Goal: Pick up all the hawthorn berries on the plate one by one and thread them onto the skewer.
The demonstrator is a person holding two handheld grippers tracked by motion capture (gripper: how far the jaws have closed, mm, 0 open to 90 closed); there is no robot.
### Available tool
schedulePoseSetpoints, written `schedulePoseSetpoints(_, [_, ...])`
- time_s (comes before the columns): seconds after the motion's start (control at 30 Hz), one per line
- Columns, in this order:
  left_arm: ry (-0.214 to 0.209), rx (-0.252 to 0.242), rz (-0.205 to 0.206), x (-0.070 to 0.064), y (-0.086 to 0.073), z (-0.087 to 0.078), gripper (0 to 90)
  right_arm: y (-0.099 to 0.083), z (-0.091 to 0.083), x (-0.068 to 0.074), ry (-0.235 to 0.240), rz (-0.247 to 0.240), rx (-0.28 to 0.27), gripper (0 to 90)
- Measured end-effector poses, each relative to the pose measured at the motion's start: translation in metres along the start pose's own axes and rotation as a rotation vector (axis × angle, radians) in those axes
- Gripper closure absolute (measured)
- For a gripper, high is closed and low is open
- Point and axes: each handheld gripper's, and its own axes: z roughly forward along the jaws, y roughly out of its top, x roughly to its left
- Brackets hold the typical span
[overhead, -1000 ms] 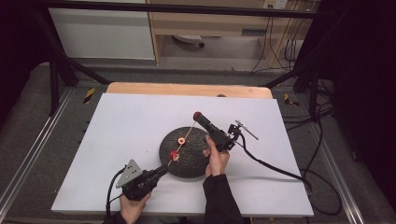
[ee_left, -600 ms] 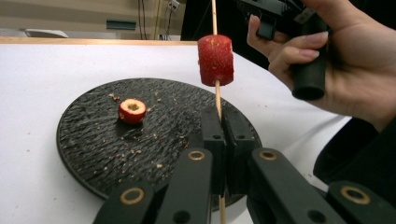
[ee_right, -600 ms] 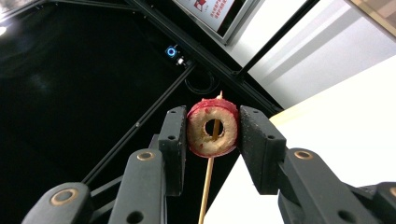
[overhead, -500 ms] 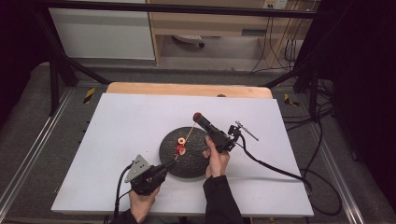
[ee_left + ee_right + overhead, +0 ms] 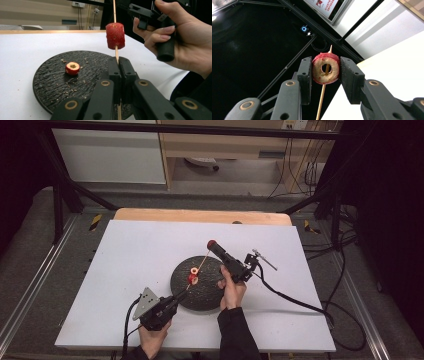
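A thin wooden skewer point(image 5: 200, 265) slants over a dark round plate point(image 5: 206, 296). My left gripper point(image 5: 176, 298) is shut on its lower end at the plate's near-left rim. In the left gripper view the jaws point(image 5: 119, 62) pinch the skewer point(image 5: 114, 10) below a threaded red fruit piece point(image 5: 115, 35). A second cored piece point(image 5: 72, 68) lies on the plate point(image 5: 50, 85). My right gripper point(image 5: 212, 244), held above the plate's far side, is shut on a cored red fruit ring point(image 5: 319, 75). The skewer point(image 5: 321, 100) tip crosses that ring's hole.
The plate sits on a white board point(image 5: 130, 255) with a wooden strip point(image 5: 200, 215) along its far edge. The right gripper's cable point(image 5: 295, 300) trails off to the right across the board. Metal frame rails point(image 5: 35, 285) run along both sides of the table.
My left gripper has shifted right and toward the plate, bringing the skewer tip up to the ring held in the right gripper. The right gripper has stayed put.
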Motion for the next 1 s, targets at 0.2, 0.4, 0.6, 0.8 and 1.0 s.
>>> schedulePoseSetpoints(0.2, [0.001,0.009,0.002,-0.001,-0.001,0.002,88.6,-0.002,-0.001,0.000,-0.004,-0.001,0.014,64.1])
schedulePoseSetpoints(0.4, [-0.006,0.012,-0.003,0.001,0.001,0.003,88.6,-0.004,-0.002,0.001,-0.003,-0.019,0.038,64.2])
schedulePoseSetpoints(0.6, [-0.016,0.021,-0.010,0.003,0.006,0.010,88.6,-0.010,-0.005,0.003,-0.007,-0.040,0.059,64.1])
schedulePoseSetpoints(0.8, [-0.027,0.022,-0.017,0.003,0.011,0.017,88.6,-0.013,-0.007,0.005,-0.005,-0.053,0.076,64.0])
schedulePoseSetpoints(1.0, [-0.035,0.031,-0.020,0.005,0.015,0.023,88.6,-0.018,-0.010,0.006,-0.013,-0.070,0.093,63.9])
